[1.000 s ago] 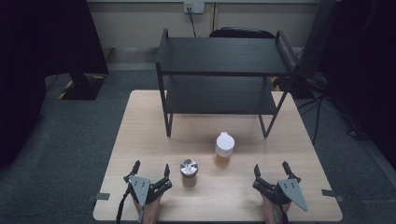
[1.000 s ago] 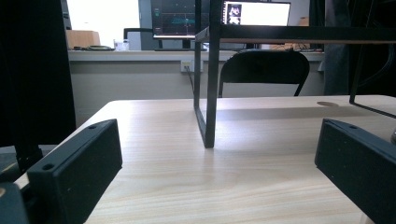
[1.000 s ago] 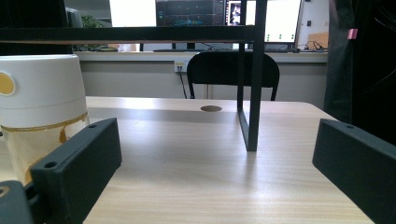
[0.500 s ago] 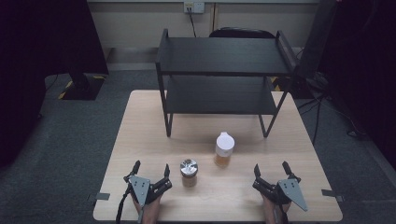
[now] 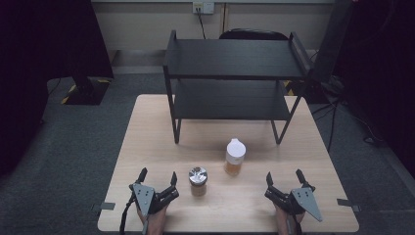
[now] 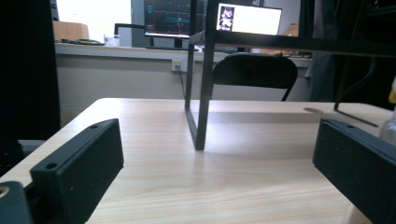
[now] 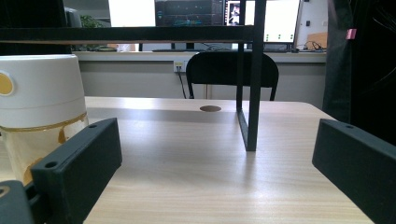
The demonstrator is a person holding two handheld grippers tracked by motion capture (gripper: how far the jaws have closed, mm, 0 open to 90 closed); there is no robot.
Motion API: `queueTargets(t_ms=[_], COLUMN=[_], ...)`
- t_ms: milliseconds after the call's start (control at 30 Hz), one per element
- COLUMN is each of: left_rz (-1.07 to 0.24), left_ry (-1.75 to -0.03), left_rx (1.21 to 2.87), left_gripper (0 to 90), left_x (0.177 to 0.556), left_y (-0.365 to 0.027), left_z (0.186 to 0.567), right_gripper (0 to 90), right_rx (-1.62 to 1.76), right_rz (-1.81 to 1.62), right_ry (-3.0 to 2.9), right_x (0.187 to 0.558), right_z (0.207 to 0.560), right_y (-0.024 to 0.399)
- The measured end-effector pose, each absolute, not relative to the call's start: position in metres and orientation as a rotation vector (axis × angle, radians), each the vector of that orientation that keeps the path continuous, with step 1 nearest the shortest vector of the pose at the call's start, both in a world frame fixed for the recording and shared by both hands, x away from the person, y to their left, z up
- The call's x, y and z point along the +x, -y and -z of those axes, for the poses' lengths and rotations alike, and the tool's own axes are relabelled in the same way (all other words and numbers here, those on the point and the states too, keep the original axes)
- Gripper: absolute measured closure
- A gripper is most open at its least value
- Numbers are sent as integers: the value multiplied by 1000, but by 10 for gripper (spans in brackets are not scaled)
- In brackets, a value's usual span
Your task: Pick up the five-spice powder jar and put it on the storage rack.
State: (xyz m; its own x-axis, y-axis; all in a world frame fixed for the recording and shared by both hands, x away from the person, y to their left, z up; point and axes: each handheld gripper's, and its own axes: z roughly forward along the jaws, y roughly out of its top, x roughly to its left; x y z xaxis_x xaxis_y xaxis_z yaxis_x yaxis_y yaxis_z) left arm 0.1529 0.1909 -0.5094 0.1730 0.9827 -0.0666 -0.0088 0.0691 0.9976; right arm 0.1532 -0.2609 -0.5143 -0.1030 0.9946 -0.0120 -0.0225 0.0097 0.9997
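Both grippers rested open, empty, at near table edge; left gripper [image 5: 157,183] just beside silver-capped jar [image 5: 198,179]; white-lidded amber bottle [image 5: 234,156] upright, ahead-left of right gripper [image 5: 285,184]; shelf rack [image 5: 235,78] beyond.

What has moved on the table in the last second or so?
Nothing visibly changed. The left gripper and right gripper rest open at the near edge, holding nothing. The small jar and white-capped bottle stand in front of the black shelf as before.
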Motion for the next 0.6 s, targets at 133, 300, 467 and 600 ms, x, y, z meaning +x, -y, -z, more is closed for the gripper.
queueTargets(t_ms=[133,300,467,600], left_rz=[-1014,-987,-959,-932], left_ry=[-1089,-1057,-1029,-996], left_rx=[1260,1247,1239,1258], left_gripper=[5,0,0,0], left_x=[154,153,153,156], left_y=[-191,-191,-191,-185], left_z=[500,495,490,486], right_gripper=[0,0,0,0], right_rx=[1135,1136,1135,1136], right_rz=[-1286,-1285,-1285,-1284], right_ry=[-1272,-1271,-1271,-1271], right_x=[153,153,153,153], right_z=[514,514,514,514], right_y=[261,260,260,260])
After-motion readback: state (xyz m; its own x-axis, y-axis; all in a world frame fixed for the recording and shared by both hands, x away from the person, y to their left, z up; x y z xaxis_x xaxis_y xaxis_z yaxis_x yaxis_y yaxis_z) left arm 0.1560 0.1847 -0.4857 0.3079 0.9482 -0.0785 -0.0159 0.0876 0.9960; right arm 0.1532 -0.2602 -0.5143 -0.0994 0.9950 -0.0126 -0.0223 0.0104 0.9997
